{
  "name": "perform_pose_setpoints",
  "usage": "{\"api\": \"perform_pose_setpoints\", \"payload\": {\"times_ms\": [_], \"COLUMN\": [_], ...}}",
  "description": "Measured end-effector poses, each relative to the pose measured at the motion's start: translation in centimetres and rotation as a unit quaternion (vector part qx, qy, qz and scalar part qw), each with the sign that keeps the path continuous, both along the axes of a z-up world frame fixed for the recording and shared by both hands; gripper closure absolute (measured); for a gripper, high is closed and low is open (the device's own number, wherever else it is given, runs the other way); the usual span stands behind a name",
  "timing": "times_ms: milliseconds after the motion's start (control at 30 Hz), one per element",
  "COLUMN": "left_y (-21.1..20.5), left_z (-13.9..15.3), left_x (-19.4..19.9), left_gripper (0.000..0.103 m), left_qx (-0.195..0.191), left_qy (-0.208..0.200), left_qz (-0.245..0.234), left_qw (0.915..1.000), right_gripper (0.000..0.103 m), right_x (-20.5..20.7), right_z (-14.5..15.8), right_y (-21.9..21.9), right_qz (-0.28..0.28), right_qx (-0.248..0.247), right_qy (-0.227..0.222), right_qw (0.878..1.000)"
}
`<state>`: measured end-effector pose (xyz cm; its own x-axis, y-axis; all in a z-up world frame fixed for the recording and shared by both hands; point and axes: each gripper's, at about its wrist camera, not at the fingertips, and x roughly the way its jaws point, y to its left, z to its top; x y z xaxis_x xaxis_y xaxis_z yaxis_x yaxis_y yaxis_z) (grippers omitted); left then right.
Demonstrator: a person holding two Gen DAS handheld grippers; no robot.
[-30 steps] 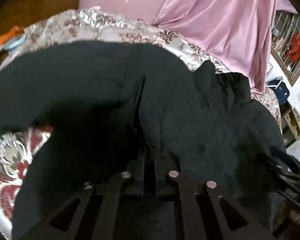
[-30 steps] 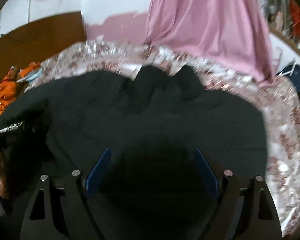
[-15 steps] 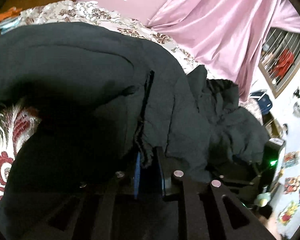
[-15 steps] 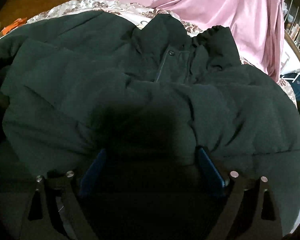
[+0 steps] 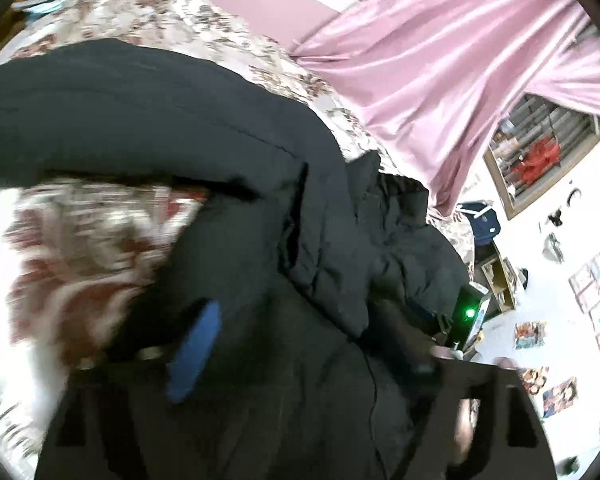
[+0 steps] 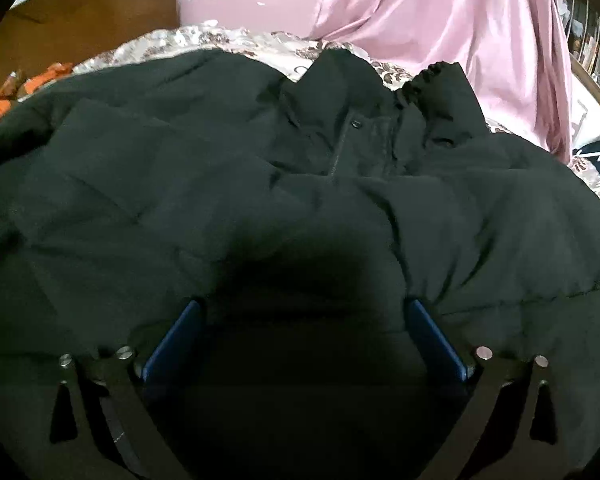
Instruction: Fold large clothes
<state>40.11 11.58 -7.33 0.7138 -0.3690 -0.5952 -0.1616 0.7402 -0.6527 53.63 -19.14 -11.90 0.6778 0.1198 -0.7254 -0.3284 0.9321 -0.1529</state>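
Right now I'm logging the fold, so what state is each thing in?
black jacket: spread on the bed, collar end far, front fastened at the collar.
left gripper: open, blurred, over the jacket.
right gripper: open, jacket between its fingers.
pink curtain: hanging, drawn.

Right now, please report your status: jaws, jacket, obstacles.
Left gripper jaws open, blurred. Right gripper jaws open over black jacket. Jacket spread on floral bedspread. Nothing blocking.

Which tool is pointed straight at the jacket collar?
The right tool: the collar sits dead ahead of its open jaws. The left tool sees it off to the right.
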Motion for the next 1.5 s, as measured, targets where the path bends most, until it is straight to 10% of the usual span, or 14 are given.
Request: {"api": "perform_pose_setpoints", "payload": {"times_ms": [167,400,700,933,1200,1300,1500], "left_y": [6.2,15.2,20.0,20.9,22.5,22.4,21.3], "left_z": [0.2,-3.2,-4.3,-4.7,-6.0,-4.8,0.0], "left_x": [-5.1,-10.9,-9.3,-7.3,-7.6,-7.8,-7.7], "left_gripper": [0.0,0.0,0.0,0.0,0.002,0.017,0.086], "left_qx": [-0.055,-0.154,-0.178,-0.226,-0.298,-0.266,-0.12], "left_qy": [0.013,0.022,0.087,0.078,0.083,0.083,0.089], "left_qz": [0.102,0.262,0.315,0.285,0.354,0.371,0.389], "left_qw": [0.9932,0.9524,0.9282,0.9284,0.8827,0.8859,0.9089], "right_gripper": [0.002,0.001,0.002,0.001,0.001,0.001,0.002], "right_x": [-0.9,-1.6,-2.2,-2.0,-1.9,-1.9,-2.7], "right_z": [0.3,0.1,-0.4,-0.5,-0.6,-0.5,0.4], "right_y": [-0.6,-0.7,1.0,0.8,0.6,0.5,-0.5], "right_qz": [0.007,0.011,0.006,0.003,0.003,0.003,0.003], "right_qx": [0.033,0.044,-0.015,-0.007,0.005,0.009,0.045], "right_qy": [-0.002,0.006,-0.018,-0.016,-0.014,-0.013,-0.035], "right_qw": [0.999,0.999,1.0,1.0,1.0,1.0,0.998]}}
